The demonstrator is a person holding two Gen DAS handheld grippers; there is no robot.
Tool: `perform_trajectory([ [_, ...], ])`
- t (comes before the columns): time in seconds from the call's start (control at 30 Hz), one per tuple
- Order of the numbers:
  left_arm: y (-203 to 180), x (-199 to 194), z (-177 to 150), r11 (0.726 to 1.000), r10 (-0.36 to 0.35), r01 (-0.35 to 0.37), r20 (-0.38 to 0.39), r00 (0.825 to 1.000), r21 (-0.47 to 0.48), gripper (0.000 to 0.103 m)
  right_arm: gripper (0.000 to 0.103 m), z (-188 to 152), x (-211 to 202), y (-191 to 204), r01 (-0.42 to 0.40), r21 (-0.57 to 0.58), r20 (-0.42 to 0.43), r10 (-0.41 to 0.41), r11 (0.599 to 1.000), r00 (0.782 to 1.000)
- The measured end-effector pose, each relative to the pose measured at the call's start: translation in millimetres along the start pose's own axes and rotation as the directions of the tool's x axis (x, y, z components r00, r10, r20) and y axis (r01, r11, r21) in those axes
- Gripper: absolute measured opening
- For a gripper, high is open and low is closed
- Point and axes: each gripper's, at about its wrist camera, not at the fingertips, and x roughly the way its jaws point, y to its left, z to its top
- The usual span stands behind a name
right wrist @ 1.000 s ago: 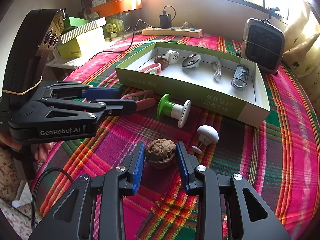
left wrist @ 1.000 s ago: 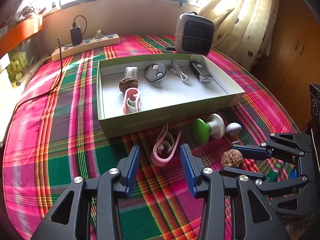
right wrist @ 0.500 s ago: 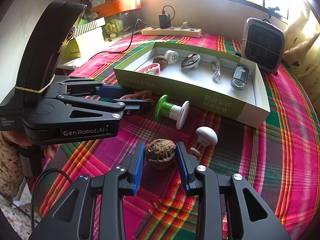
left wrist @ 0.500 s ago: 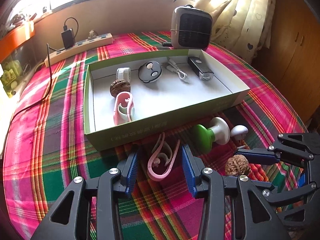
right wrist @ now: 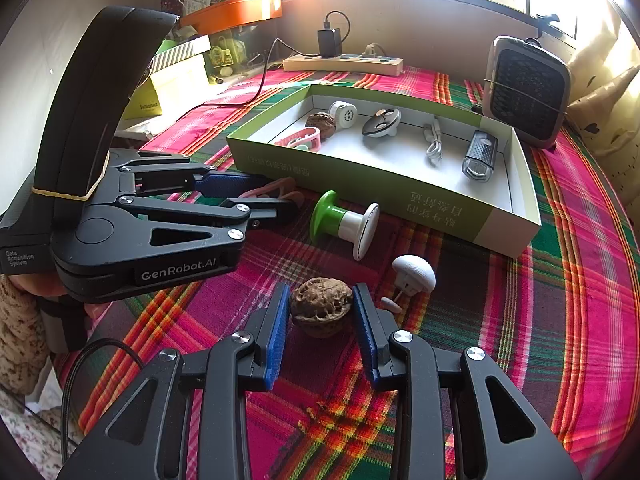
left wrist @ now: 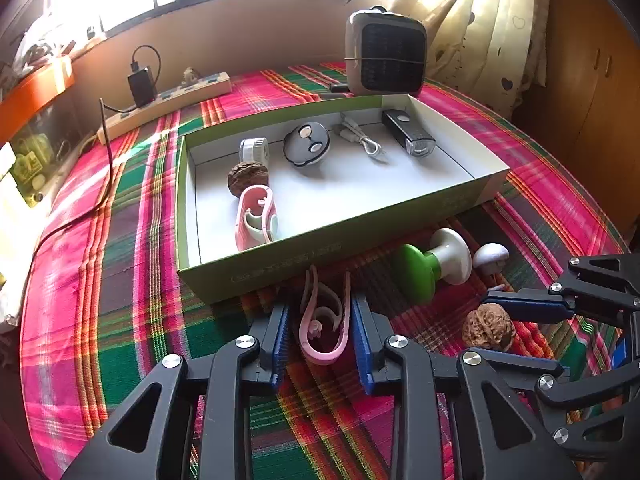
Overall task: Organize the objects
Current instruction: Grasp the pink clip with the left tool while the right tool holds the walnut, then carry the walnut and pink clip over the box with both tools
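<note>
A green-sided white box (left wrist: 332, 246) (right wrist: 400, 196) holds a pink clip, a walnut, a white cap, a grey fob, a cable and a black light. My left gripper (left wrist: 318, 320) (right wrist: 256, 196) has its blue pads closed against a pink clip (left wrist: 324, 320) lying on the cloth in front of the box. My right gripper (right wrist: 322, 312) (left wrist: 516, 320) is closed against a walnut (right wrist: 321, 306) (left wrist: 488, 328) on the cloth. A green and white stamp-like knob (left wrist: 432, 266) (right wrist: 344, 224) and a white mushroom piece (right wrist: 414, 274) (left wrist: 490, 256) lie between them.
A grey heater (left wrist: 386, 58) (right wrist: 526, 92) stands behind the box. A power strip with a charger (left wrist: 168, 98) (right wrist: 342, 62) lies at the back. Boxes and an orange shelf (right wrist: 228, 14) are at the left edge. Plaid cloth covers the table.
My left gripper moved forward to the pink clip and its jaws narrowed onto it. The right gripper stayed around the walnut and closed slightly.
</note>
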Motion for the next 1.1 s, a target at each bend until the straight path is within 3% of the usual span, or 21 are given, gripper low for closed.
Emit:
perform_trajectory([
  [1.1, -7.6, -5.3, -3.5, 1.0, 0.016, -0.016, 0.01, 1.0, 0.009, 0.021, 0.033, 3.2, 0.2, 0.6, -0.001, 0.002, 0.012, 0.001, 1.0, 1.0],
])
